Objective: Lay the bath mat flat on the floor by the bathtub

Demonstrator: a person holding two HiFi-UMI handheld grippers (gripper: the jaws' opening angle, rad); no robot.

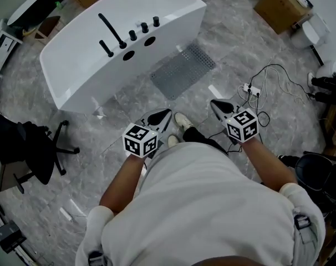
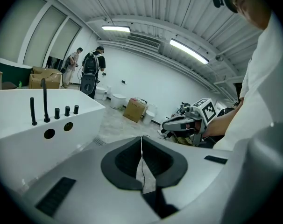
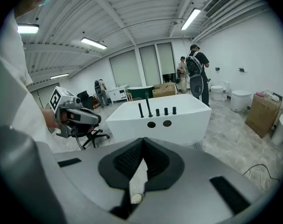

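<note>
A grey perforated bath mat [image 1: 183, 70] lies flat on the marble floor beside the white bathtub [image 1: 74, 65], which carries black taps. Only a corner of the bath mat [image 3: 196, 146] shows in the right gripper view. My left gripper [image 1: 166, 113] hovers low in front of my body, shut and empty, well short of the mat. My right gripper [image 1: 214, 102] sits level with it on the right, also shut with nothing in it. In each gripper view the dark jaws meet at the tip: left gripper [image 2: 141, 137], right gripper [image 3: 142, 140].
A power strip with cables [image 1: 253, 90] lies on the floor to the right. A black office chair [image 1: 29, 148] stands at the left. A cardboard box [image 1: 279, 7] sits at the far right, and my shoes [image 1: 182, 121] are below the mat. Two people [image 3: 193, 71] stand behind the tub.
</note>
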